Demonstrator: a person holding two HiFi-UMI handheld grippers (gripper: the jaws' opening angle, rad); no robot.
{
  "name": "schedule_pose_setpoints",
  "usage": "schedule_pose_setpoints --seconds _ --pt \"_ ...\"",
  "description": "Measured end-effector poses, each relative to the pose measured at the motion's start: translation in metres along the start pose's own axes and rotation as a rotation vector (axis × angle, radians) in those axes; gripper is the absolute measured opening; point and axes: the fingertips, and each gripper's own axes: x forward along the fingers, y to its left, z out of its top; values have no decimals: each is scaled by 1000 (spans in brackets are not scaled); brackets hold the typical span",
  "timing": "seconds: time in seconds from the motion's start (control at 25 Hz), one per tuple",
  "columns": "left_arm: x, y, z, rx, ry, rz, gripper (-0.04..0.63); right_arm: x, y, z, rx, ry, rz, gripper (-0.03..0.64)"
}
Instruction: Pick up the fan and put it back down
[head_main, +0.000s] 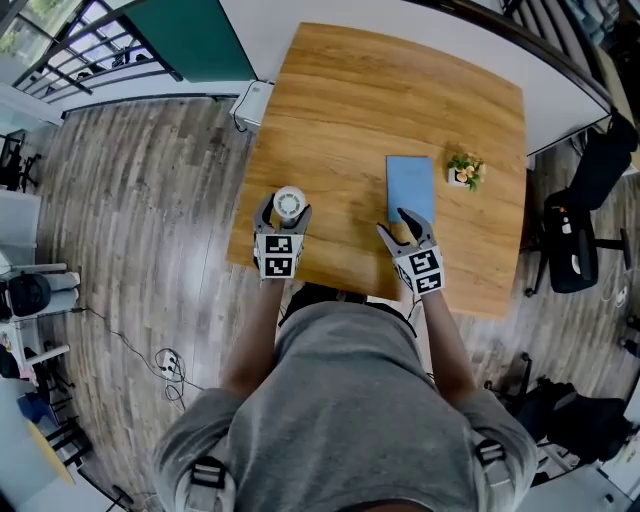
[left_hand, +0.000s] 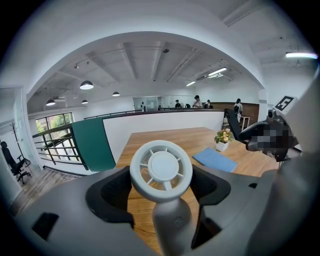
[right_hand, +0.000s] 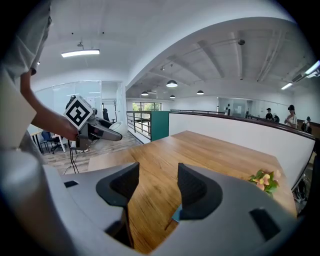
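White fan (left_hand: 161, 167) upright between spread jaws of left hand-held gripper (left_hand: 161, 187); right hand-held gripper (right_hand: 156, 181) released, empty

Off-white fan (left_hand: 161, 170) w/ pale grey stem. Light brown wood-grain tabletop (head_main: 400, 90). Plain blue pad (head_main: 410, 185). On the plant (head_main: 465, 170): green leaves, yellow blooms, white pot. The left gripper (head_main: 283, 212) & right gripper (head_main: 405, 228): grey bodies, blk jaws, blk/wht square markers. Grey-brown plank floor (head_main: 150, 200). Dark green panel (head_main: 190, 40).
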Motion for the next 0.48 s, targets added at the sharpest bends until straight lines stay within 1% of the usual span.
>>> schedule_pose_setpoints --seconds 0.2,0.48 --pt "-12 -11 4 -5 -19 9 377 -16 -12 -3 4 -8 -15 249" --pt "-30 -27 6 -2 -15 16 377 -32 -14 -6 14 -31 -17 249"
